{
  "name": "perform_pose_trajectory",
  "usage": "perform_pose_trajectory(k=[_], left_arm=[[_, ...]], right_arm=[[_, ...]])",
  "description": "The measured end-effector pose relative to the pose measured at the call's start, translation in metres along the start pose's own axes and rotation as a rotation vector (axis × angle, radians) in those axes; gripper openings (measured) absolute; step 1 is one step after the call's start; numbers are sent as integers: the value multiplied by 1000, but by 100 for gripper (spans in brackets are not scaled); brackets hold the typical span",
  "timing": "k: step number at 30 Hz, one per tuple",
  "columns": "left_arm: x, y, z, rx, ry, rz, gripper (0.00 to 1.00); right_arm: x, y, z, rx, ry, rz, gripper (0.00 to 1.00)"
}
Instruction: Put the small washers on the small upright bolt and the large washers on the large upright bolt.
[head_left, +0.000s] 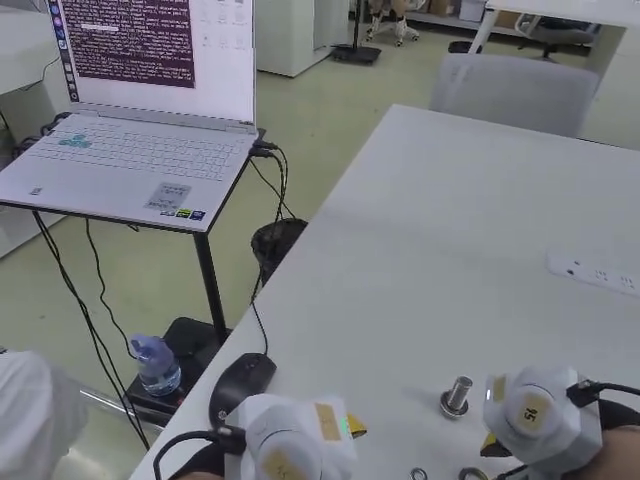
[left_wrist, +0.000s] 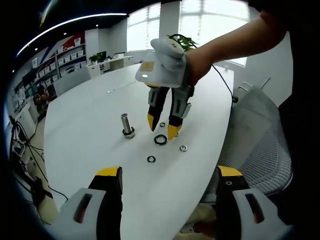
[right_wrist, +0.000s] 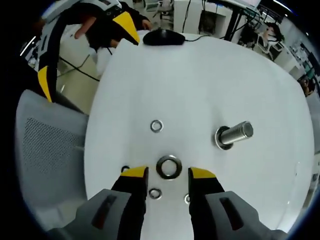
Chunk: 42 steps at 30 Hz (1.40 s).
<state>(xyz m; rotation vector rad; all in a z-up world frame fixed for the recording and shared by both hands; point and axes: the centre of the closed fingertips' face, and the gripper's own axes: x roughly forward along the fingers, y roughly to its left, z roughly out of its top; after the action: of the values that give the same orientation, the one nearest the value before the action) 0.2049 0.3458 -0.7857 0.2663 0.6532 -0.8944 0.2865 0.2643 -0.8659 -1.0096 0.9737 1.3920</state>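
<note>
A steel upright bolt (right_wrist: 234, 134) stands on the white table (right_wrist: 200, 75) with a ring at its base; it also shows in the head view (head_left: 457, 394) and the left gripper view (left_wrist: 126, 125). A large washer (right_wrist: 169, 167) lies flat just ahead of my right gripper (right_wrist: 168, 175), which is open with its yellow tips either side of it. In the left gripper view the right gripper (left_wrist: 162, 127) hovers over that large washer (left_wrist: 160, 139). Small washers (right_wrist: 156, 125) (left_wrist: 151, 159) (left_wrist: 183, 148) lie scattered nearby. My left gripper (left_wrist: 167, 172) is wide open, holding nothing.
A black mouse (head_left: 242, 382) with its cable sits at the table's near left corner. A laptop (head_left: 130, 160) stands on a stand beside the table, a water bottle (head_left: 156, 364) below it. A power strip (head_left: 595, 271) lies at the right. A grey mesh chair (left_wrist: 255, 140) is close to the table edge.
</note>
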Motion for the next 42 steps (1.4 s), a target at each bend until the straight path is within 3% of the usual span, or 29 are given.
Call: perform_pose_trajectory(k=[5, 26, 34, 42], left_arm=[[-1, 0, -2, -1, 7, -4, 75], [-1, -2, -7, -6, 11, 1, 73], [-2, -1, -6, -7, 9, 3, 73], [-1, -3, -7, -9, 11, 0, 71]], right_arm=[[3, -1, 4, 12, -15, -15, 33], [14, -3, -5, 21, -4, -32, 31], [14, -1, -6, 16, 32, -38, 25], [14, 1, -5, -7, 71, -31, 25]])
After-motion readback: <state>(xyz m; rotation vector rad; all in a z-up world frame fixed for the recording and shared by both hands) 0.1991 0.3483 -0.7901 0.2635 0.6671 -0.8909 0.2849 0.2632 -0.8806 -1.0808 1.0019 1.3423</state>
